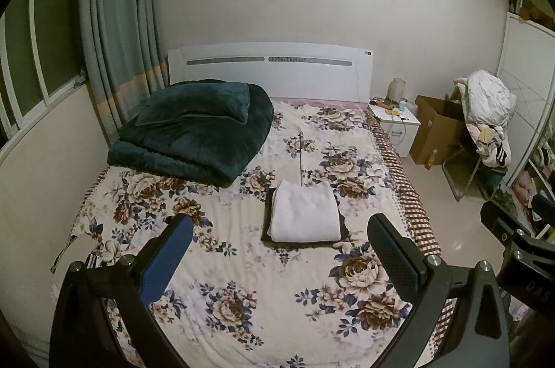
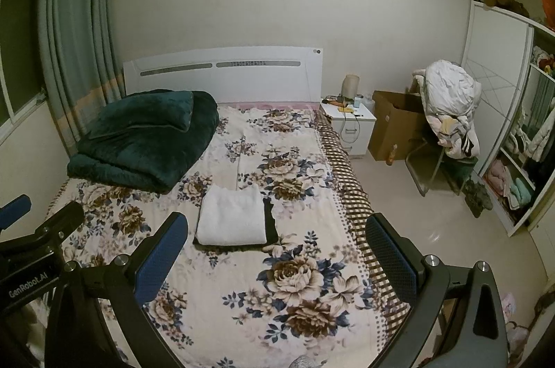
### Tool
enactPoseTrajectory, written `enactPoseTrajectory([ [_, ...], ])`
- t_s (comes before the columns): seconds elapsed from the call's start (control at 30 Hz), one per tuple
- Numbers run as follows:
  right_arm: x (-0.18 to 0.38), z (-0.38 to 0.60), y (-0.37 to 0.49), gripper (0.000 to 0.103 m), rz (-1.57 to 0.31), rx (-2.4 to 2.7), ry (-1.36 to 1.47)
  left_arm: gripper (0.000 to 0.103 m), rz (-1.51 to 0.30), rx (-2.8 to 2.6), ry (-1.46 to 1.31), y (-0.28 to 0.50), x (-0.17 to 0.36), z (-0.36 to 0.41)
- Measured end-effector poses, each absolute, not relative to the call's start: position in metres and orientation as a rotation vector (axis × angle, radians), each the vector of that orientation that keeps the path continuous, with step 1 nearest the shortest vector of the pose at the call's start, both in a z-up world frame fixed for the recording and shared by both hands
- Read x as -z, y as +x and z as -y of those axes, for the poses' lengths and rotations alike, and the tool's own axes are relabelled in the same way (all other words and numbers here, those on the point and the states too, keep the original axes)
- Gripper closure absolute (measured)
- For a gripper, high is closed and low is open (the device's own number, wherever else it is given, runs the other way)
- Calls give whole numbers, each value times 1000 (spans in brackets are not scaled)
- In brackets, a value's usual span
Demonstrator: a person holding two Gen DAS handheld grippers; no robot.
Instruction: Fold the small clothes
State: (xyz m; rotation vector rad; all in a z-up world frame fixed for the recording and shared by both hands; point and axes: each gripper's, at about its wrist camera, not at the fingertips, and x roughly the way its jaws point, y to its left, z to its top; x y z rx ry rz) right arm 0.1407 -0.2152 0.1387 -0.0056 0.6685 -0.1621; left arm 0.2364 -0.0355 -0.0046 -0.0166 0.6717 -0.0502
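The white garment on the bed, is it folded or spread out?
Folded. The white garment lies as a compact rectangle with layered edges on its left side, stacked on a dark garment.

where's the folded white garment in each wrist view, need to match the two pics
Left wrist view: the folded white garment lies just right of centre, on a dark garment, between the open fingers.
Right wrist view: it lies left of centre, nearer the blue left finger.
Shared landmark: the folded dark green blanket, up and left of the white garment in both.
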Motion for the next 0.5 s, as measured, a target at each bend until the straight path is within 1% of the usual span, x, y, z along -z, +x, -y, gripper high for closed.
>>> enactPoseTrajectory([
  [0.5, -136, 214, 137, 0, -666, 167, -2, 0, -664, 31, -14, 237, -1, 31],
])
